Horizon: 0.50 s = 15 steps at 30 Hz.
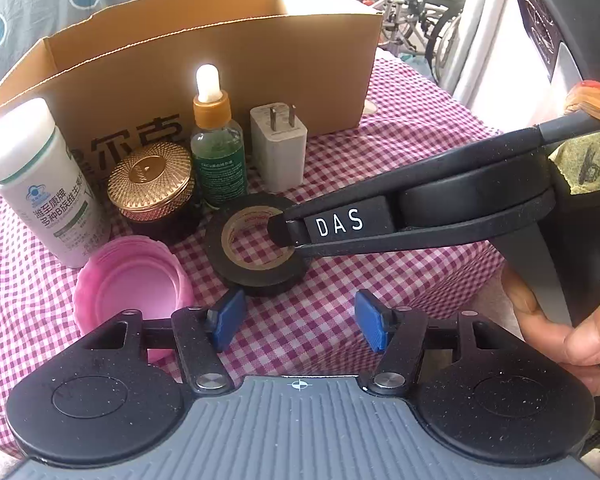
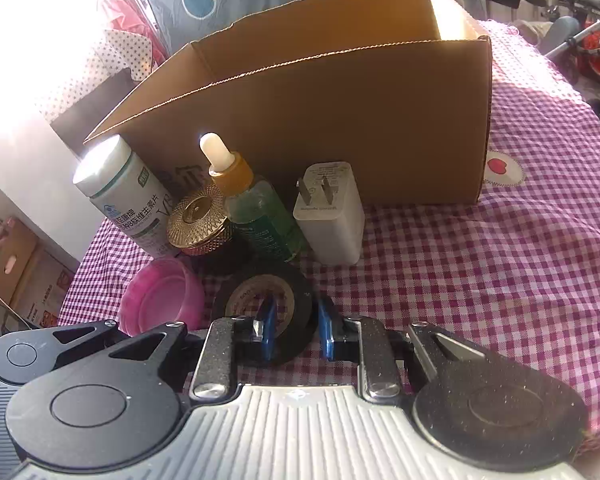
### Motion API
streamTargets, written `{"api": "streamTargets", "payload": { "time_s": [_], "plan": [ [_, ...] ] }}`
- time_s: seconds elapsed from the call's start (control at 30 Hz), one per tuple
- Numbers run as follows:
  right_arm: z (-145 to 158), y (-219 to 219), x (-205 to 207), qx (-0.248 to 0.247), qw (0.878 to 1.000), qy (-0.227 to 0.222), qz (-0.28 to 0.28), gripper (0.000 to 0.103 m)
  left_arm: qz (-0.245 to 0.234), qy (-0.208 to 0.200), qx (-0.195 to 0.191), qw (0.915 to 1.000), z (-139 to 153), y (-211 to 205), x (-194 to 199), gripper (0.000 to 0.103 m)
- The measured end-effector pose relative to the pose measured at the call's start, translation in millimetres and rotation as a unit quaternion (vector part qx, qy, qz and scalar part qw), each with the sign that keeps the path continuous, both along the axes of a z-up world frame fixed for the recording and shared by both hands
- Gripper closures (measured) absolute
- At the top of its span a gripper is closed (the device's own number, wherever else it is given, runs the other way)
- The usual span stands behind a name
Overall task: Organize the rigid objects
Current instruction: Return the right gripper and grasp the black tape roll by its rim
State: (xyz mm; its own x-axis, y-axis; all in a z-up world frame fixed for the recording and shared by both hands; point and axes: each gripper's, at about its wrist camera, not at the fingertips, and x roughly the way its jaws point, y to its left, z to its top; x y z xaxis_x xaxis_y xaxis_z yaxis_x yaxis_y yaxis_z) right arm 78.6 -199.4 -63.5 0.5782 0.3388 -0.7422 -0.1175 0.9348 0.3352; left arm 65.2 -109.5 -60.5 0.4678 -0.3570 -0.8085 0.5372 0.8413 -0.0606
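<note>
Colours on the checked cloth

Pink-and-white gingham cloth (image 1: 400, 168); brown box (image 1: 228, 68); black tape roll (image 1: 256, 276); pink lid (image 1: 136, 280); gold-lidded jar (image 1: 152, 180); white charger (image 1: 278, 152).

Both wrist cameras look steeply down, close over the checked cloth (image 1: 380, 248), sharing the cardboard box (image 2: 340, 128)

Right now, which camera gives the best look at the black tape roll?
The left wrist view: the whole tape roll shows, with the right gripper reaching into its core. In the right wrist view the roll is partly hidden behind that gripper's fingers.
</note>
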Motion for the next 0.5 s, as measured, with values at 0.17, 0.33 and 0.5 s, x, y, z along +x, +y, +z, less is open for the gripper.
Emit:
{"api": "streamTargets", "payload": {
  "time_s": [0.17,0.33,0.5],
  "plan": [
    [0.8,-19.9,-10.7,0.003,1.0,0.0,-0.022,0.079,-0.026,0.0,-0.005,0.9996,-3.0,-18.3,-2.0,0.043],
    [3.1,-42.3,-23.5,0.007,0.999,0.002,-0.05,0.079,-0.054,0.0,-0.008,0.9985,-4.4,-35.9,-2.1,0.043],
    [0.5,-59.5,-29.5,0.035,0.997,0.003,-0.064,0.08,-0.059,-0.001,-0.007,0.9983,-7.5,-38.8,-3.8,0.043]
  ]
}}
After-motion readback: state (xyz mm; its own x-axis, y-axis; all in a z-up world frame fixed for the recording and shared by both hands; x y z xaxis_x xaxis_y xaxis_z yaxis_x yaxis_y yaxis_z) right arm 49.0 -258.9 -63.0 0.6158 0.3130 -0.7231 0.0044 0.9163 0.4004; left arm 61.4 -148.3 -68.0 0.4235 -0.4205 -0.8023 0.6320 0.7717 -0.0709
